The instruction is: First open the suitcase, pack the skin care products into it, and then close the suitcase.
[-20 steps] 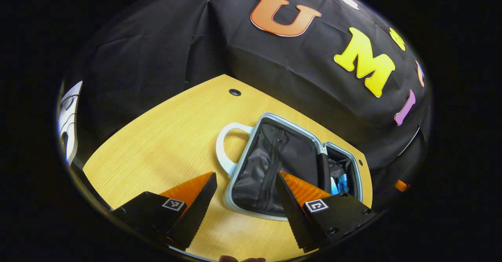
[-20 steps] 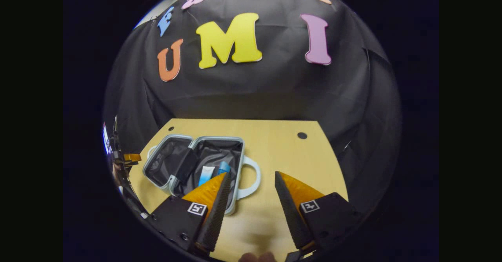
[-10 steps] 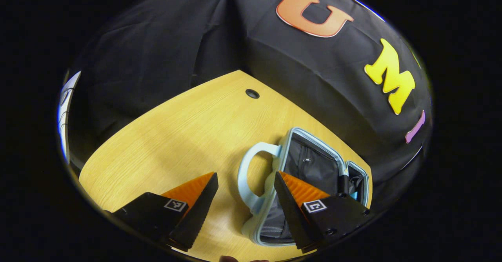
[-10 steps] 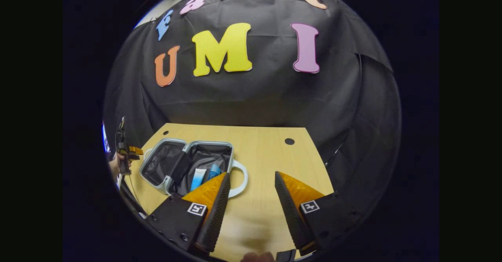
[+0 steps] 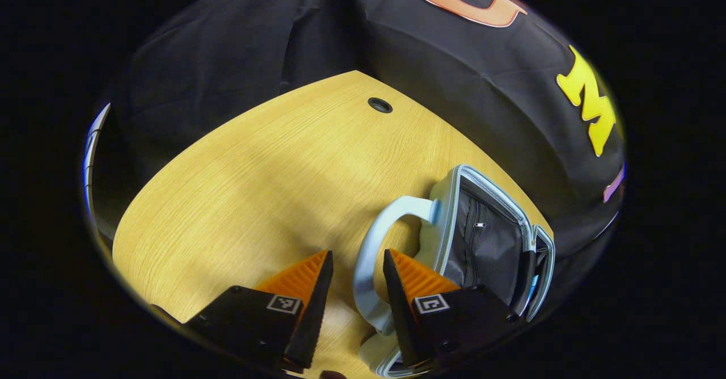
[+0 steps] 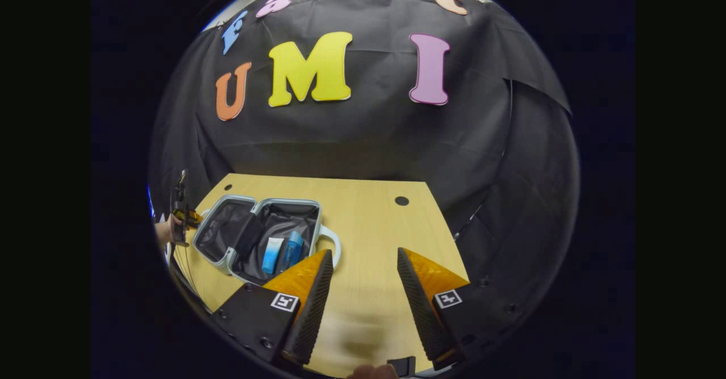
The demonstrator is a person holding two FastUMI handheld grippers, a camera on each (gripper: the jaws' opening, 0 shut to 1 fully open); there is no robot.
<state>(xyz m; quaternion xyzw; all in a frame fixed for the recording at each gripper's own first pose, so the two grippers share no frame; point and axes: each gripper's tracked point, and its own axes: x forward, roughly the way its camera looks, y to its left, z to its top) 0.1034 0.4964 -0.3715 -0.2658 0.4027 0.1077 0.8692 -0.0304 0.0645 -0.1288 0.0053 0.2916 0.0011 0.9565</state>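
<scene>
A: Lying open on the yellow wood-grain surface [image 6: 374, 226], the small pale-blue hard-shell suitcase [image 6: 227, 254] shows two black-lined halves side by side, toward the surface's left part in the right gripper view.

B: What sits inside?

A: Two skin care products in the half nearer the right gripper [image 6: 360, 265]: one white-and-blue tube [image 6: 272, 255] and one blue tube [image 6: 292, 249], just beside each other.

B: And the grippers?

A: The right gripper hangs over bare surface, fingers spread apart, nothing between them. In the left gripper view, the left gripper [image 5: 356, 265] is also parted, with the suitcase's pale-blue looped handle [image 5: 367, 260] running between its fingers; I cannot tell whether either finger touches it.

B: Room to move?

A: Wide bare wood lies left of the suitcase in the left gripper view, and right of it in the right gripper view. Two round holes [image 6: 401, 201] mark the far edge, one near each corner. The suitcase's far rim lies near that edge.
</scene>
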